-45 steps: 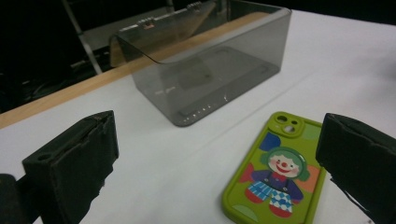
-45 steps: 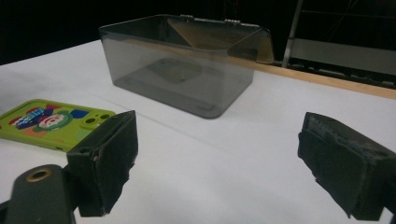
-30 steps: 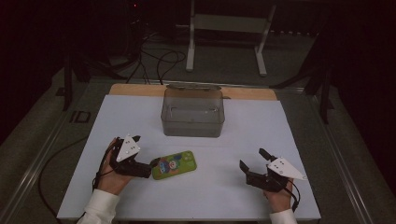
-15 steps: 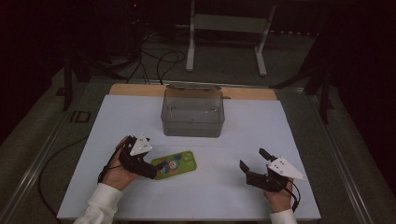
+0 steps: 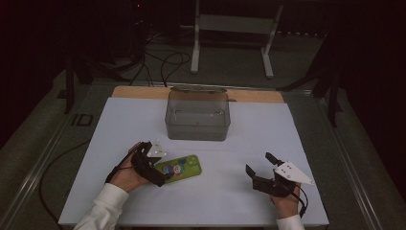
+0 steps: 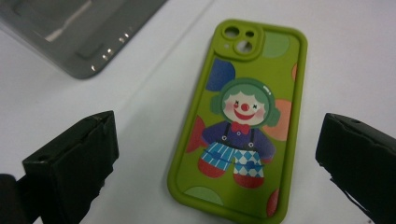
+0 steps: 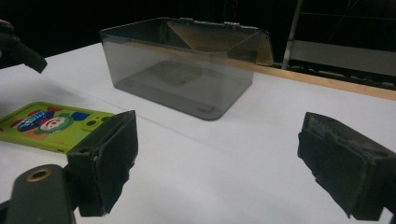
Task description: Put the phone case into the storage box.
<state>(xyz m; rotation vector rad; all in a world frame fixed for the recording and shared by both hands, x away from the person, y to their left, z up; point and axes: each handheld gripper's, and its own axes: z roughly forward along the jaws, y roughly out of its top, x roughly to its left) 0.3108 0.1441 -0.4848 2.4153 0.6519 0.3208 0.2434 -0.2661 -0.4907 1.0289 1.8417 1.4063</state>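
**Left gripper poised over the green clown phone case**

A green rubbery phone case point(image 5: 179, 167) printed with a cartoon clown lies flat on the white table sheet point(image 5: 239, 201), printed side up, at about 7 o'clock from the grey translucent plastic box point(image 5: 197, 115) that stands near the far middle of the sheet. The case and the box are apart, with bare sheet between them.

The left gripper point(image 5: 152, 165) sits at the 9 o'clock end of the case, right over its edge in the high view. In the left gripper view its jaws are spread wide, one on either side of the case point(image 6: 240, 121), which lies between them lengthwise with its camera cut-out at 12 o'clock; neither jaw touches it there. A corner of the box point(image 6: 79, 32) shows at 11 o'clock.

The right gripper point(image 5: 261, 170) rests low near the sheet's near edge, at 3 o'clock from the case and well apart from it. Its jaws are also spread wide with nothing between them; beyond them stands the open-topped box point(image 7: 182, 65), with the case point(image 7: 51, 123) at 9 o'clock.
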